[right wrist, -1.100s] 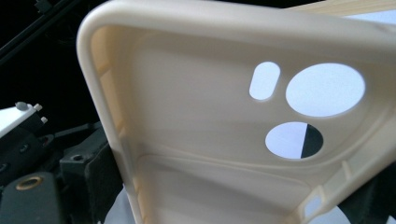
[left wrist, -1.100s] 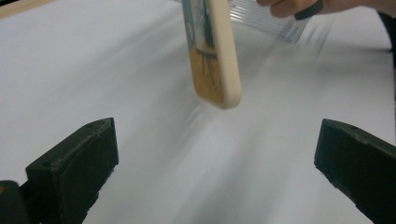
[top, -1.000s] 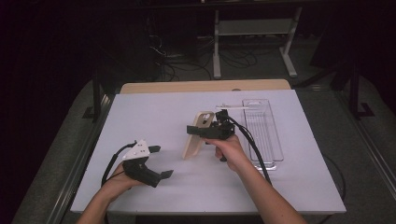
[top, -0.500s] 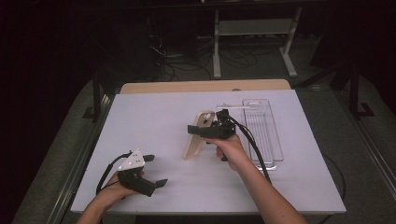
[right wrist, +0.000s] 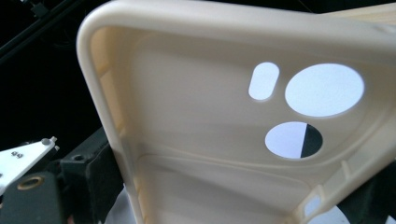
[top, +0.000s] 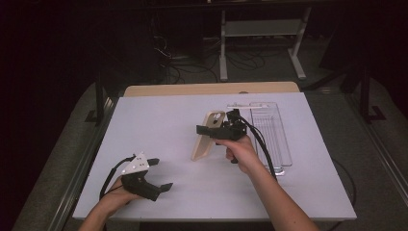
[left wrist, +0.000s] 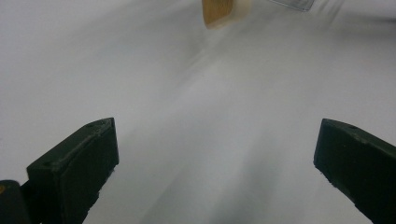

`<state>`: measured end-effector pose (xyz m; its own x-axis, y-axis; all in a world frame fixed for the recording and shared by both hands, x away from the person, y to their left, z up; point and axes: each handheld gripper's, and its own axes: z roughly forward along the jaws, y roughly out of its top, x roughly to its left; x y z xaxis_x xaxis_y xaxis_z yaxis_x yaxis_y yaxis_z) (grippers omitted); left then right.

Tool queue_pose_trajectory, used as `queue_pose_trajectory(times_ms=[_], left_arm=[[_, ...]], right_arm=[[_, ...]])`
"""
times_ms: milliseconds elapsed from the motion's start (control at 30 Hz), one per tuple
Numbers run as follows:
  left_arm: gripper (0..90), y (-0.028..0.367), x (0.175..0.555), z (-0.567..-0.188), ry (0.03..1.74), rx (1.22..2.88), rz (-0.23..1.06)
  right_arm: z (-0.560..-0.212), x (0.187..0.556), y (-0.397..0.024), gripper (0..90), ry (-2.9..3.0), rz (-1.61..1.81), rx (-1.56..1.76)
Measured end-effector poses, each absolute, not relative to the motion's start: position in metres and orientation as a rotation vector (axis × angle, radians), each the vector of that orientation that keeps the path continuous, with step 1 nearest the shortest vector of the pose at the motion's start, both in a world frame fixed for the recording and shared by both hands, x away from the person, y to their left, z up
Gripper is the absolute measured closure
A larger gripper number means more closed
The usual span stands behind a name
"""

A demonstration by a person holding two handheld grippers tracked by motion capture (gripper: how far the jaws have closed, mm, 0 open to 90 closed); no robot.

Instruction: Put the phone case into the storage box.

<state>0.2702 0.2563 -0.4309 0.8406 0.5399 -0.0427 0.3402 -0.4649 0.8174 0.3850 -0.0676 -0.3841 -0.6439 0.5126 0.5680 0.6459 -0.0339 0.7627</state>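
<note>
— Phone case (top: 208, 136), cream-coloured, one of it: where does it sit now?

— Near the middle of the white table (top: 159, 120), held up on its lower end and leaning, with the right gripper (top: 211, 130) clamped on its upper part. In the right gripper view the inside of the case (right wrist: 224, 140) sits right up against the lens, its three camera cutouts showing, a black jaw on either side of it.

— And the other hand?

— The left gripper (top: 159, 174) is low at the near left of the table, well apart from the case, jaws wide and holding nothing (its own view has bare tabletop between them, blurred).

— So which step is this?

— I judge it the carrying step: the case is gripped and lifted at one end. One clear tray (top: 269, 132) lies just to the right of the right hand, a likely place for it, though I cannot be sure. The next move calls for a firm pinch and a steady wrist, since the soft rim may flex or slip.

— Counts?

— One case, one tray, two grippers.
</note>
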Motion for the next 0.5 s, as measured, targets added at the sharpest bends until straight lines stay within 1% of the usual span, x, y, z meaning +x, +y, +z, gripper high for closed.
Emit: queue_pose_trajectory(times_ms=[500], left_arm=[[0.0, 0.256, 0.272, -0.431, 0.632, 2.108, 0.274]], right_arm=[[-0.37, 0.39, -0.097, 9.7, -2.057, -1.83, -1.33]])
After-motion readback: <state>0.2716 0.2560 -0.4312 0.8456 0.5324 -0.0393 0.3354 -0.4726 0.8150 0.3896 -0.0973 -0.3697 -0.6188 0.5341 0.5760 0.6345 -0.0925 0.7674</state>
